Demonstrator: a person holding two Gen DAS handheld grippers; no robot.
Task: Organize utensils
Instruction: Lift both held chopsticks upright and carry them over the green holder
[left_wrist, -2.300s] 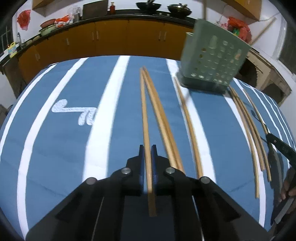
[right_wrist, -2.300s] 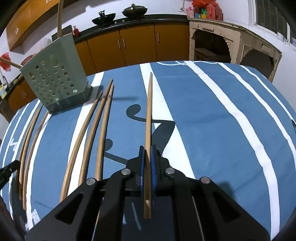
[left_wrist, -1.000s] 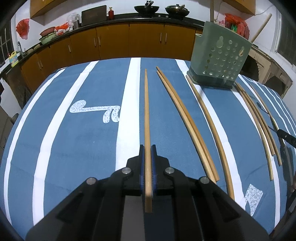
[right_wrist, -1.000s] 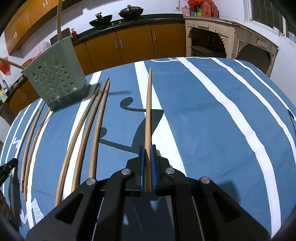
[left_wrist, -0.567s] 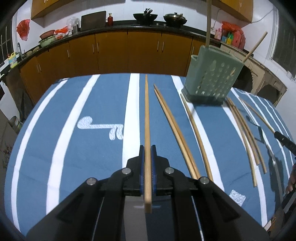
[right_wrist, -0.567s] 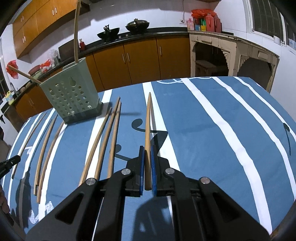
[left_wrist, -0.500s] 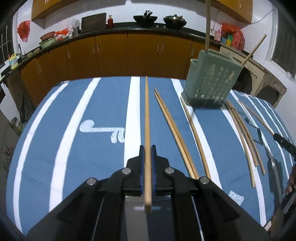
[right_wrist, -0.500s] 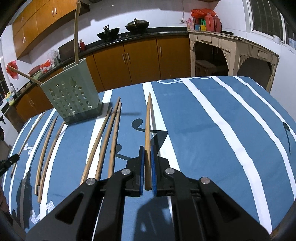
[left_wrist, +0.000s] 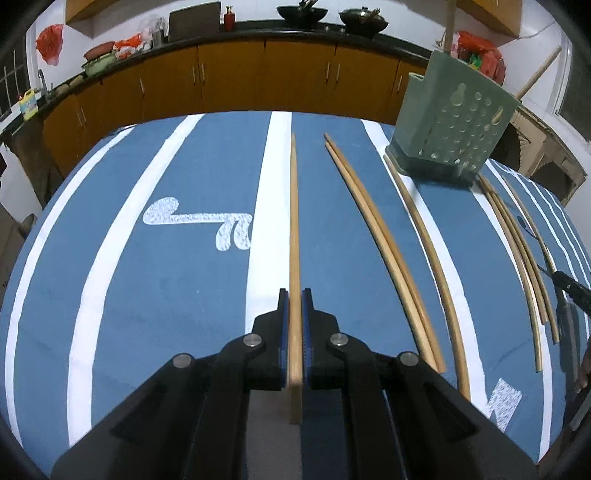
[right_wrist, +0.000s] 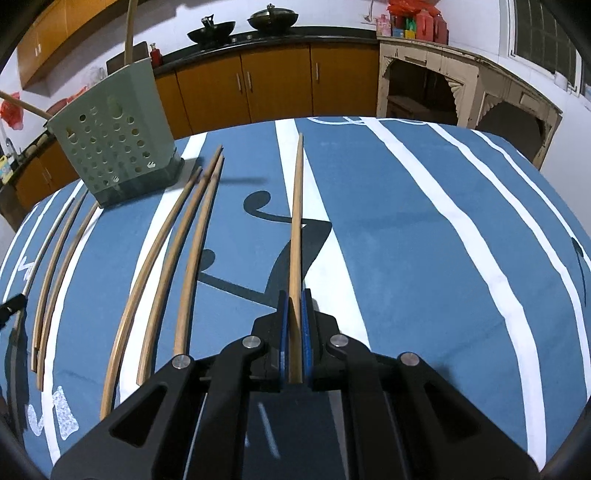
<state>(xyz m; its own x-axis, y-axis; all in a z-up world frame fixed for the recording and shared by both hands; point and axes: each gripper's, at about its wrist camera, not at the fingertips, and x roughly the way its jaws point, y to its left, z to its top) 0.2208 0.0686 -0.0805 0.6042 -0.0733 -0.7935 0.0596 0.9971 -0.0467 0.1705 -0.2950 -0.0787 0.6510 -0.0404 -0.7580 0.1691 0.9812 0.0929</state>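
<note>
Two chopsticks are in hand, one per gripper. We hold the left gripper (left_wrist: 294, 306) clamped on a wooden chopstick (left_wrist: 294, 229) whose thin end points away from us, left of the green perforated holder (left_wrist: 448, 122). We hold the right gripper (right_wrist: 294, 306) clamped on a second chopstick (right_wrist: 296, 218), right of the holder (right_wrist: 114, 144). Both sticks run straight out along the fingers, above the blue striped cloth (left_wrist: 184, 280).

Three loose chopsticks (left_wrist: 384, 240) lie on the cloth just left of the holder, and a further bundle (left_wrist: 517, 236) lies on its right side. Two sticks already stand in the holder.

Risks, in our judgement:
- Each stick is pinched near its thick end, so the long free length can swing in the pads if a tip strikes the holder's rim.
- A tip pushed against the holder wall may tip or slide the light holder.
- Bringing both sticks in together may cross them at the opening.
- A low approach may scatter the loose sticks beside the holder.
</note>
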